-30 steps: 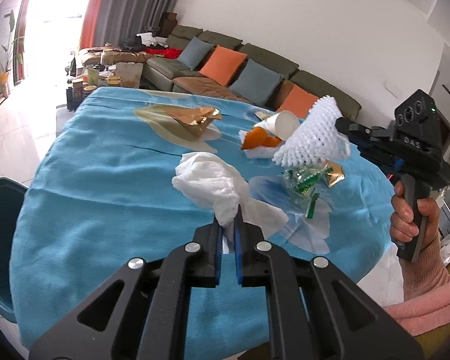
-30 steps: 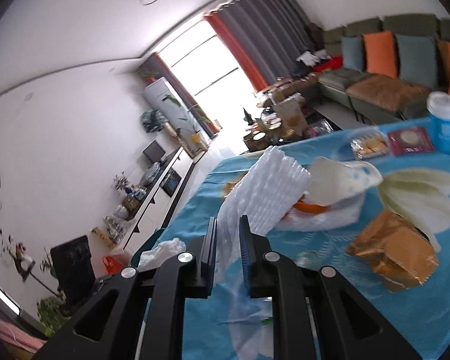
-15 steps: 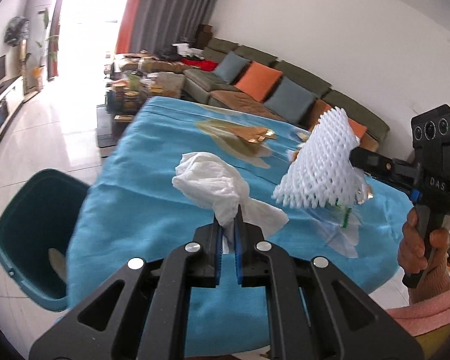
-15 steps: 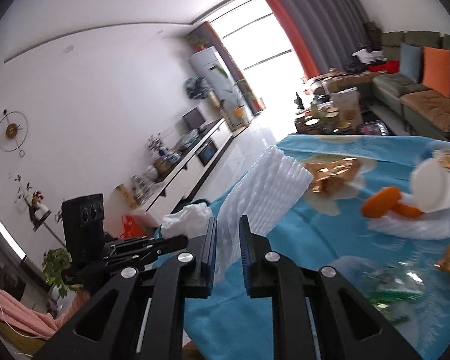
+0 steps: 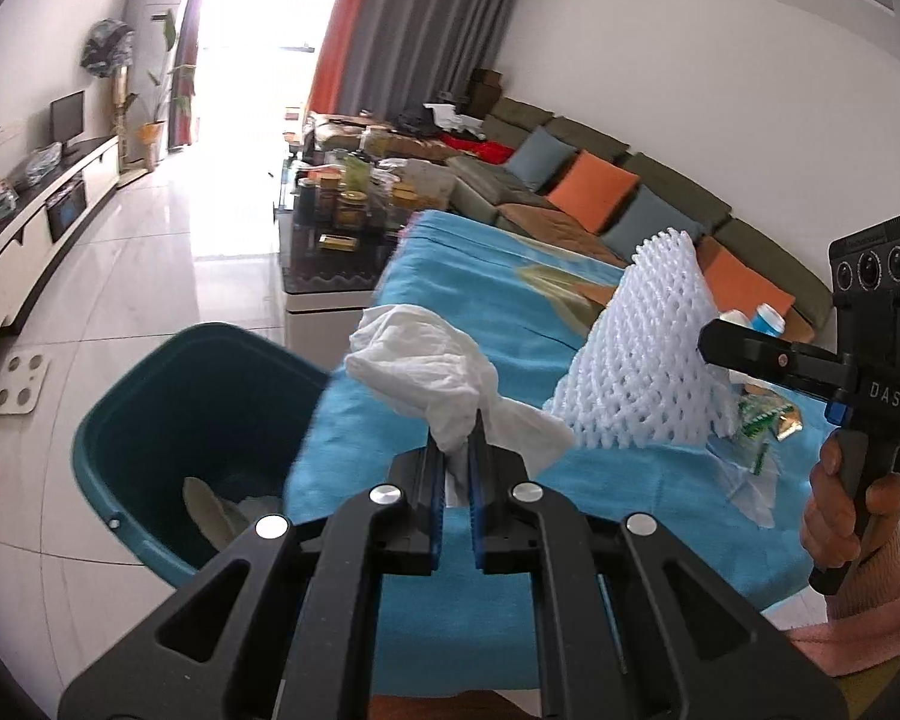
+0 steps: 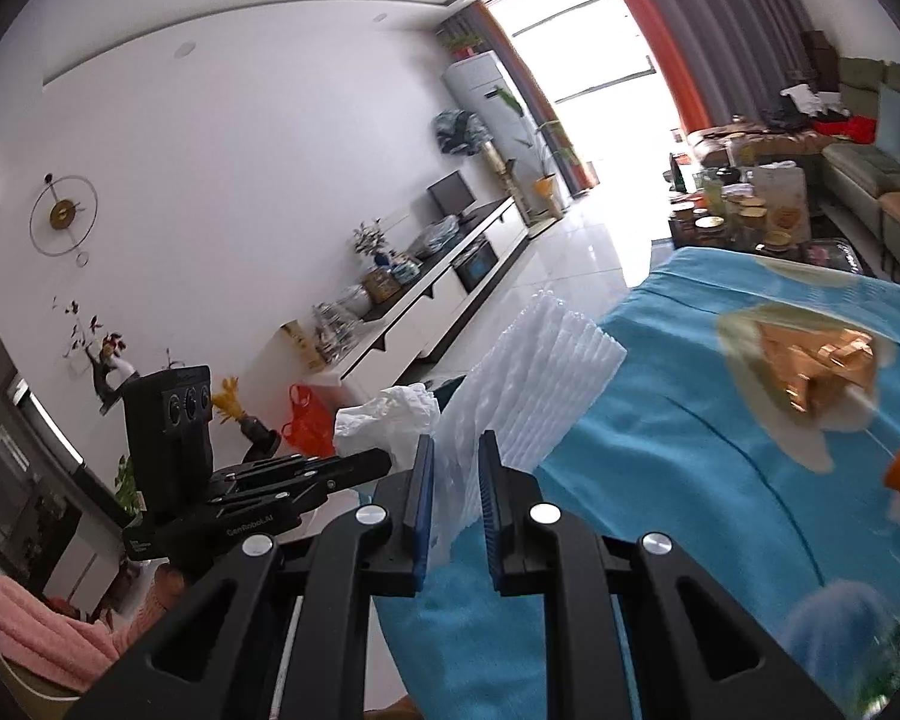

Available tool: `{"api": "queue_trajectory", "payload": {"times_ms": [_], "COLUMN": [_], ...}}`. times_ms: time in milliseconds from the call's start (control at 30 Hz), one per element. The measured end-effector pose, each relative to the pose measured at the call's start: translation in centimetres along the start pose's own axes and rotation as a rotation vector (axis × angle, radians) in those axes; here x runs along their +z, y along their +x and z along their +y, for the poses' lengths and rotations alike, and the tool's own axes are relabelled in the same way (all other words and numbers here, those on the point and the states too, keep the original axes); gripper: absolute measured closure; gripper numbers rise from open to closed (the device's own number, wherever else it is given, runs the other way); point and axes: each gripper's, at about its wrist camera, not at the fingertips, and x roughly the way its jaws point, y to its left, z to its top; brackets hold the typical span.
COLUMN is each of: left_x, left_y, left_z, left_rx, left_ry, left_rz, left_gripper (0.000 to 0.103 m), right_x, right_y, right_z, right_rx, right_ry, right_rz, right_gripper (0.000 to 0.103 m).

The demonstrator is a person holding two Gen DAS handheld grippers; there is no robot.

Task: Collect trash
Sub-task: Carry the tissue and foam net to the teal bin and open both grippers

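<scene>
Both grippers black, angular cut-out arms, round silver screws on top. Left gripper [image 5: 455, 450]: fingers [image 5: 431, 510] lined with blue pads. Right gripper [image 6: 455, 462]: same blue pads; its body shows three lenses, white "DAS" lettering, blue trim, pistol grip. Right hand [image 5: 840, 516] wears a pink knit sleeve [image 5: 864, 612].
</scene>
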Motion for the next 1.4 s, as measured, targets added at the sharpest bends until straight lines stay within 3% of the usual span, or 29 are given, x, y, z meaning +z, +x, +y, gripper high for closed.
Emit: {"api": "queue_trajectory", "payload": {"times_ms": [400, 733, 1067, 1400], "left_x": [0.3, 0.1, -0.4, -1.1], "left_y": [-1.2, -0.7, 0.4, 2.3], "left_z": [4.7, 7.1, 9.6, 11.1], "left_rx": [0.118, 0.193, 0.250, 0.292], "left_ry": [-0.072, -0.117, -0.163, -0.196], "left_rz": [-0.010, 0.014, 0.055, 0.107], "left_gripper": [0.096, 0.096, 0.096, 0.096], "right_x": [1.5, 2.6, 3.0, 2.0], "right_y": [6.3, 10.0, 15.2, 19.4], "right_z": [1.6, 2.3, 4.1, 4.5], "right_rx": [0.102, 0.137, 0.123, 0.052], "right_ry": [-0.012, -0.022, -0.065, -0.081], "right_rz": [0.080, 0.129, 0.221, 0.336], "right_gripper": [0.089, 0.089, 0.089, 0.088]}}
